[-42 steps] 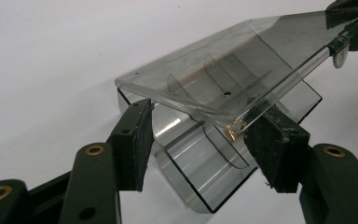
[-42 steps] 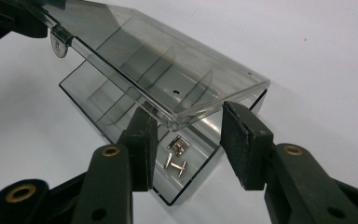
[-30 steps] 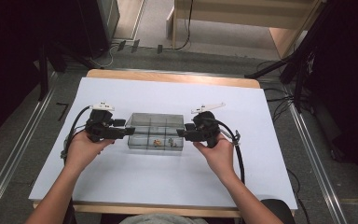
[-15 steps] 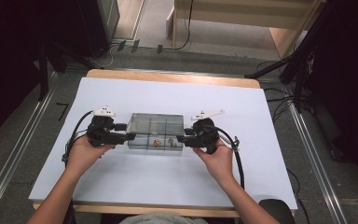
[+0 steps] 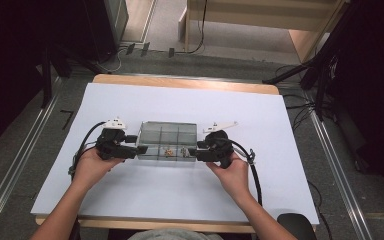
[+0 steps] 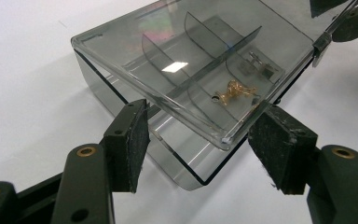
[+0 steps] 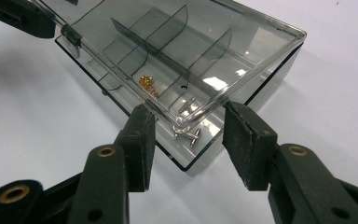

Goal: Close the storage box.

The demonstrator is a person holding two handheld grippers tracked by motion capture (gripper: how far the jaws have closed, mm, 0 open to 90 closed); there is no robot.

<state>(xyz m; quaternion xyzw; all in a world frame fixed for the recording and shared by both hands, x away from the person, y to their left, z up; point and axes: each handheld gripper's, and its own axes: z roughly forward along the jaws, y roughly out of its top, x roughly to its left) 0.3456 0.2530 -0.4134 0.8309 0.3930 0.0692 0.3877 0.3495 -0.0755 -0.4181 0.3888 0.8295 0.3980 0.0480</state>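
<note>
White sheeting covers a wooden table in a dim room with bare grey floor, cables and dark stands beyond the far edge. At the middle of the sheet sits a smoky clear plastic organizer box, divided into compartments, its hinged lid lifted slightly above the base. A person holds a gripper at each end of it. The left gripper has its jaws parted on either side of the box's near corner, one pad just beside the base wall and the other just beside the lid's edge; whether either presses on the plastic cannot be told. The right gripper likewise straddles the opposite corner with jaws apart, the lid's rounded corner lying between the pads without clear contact. Inside, a small gold trinket lies in one front compartment and a pair of silver cufflinks in the next.
</note>
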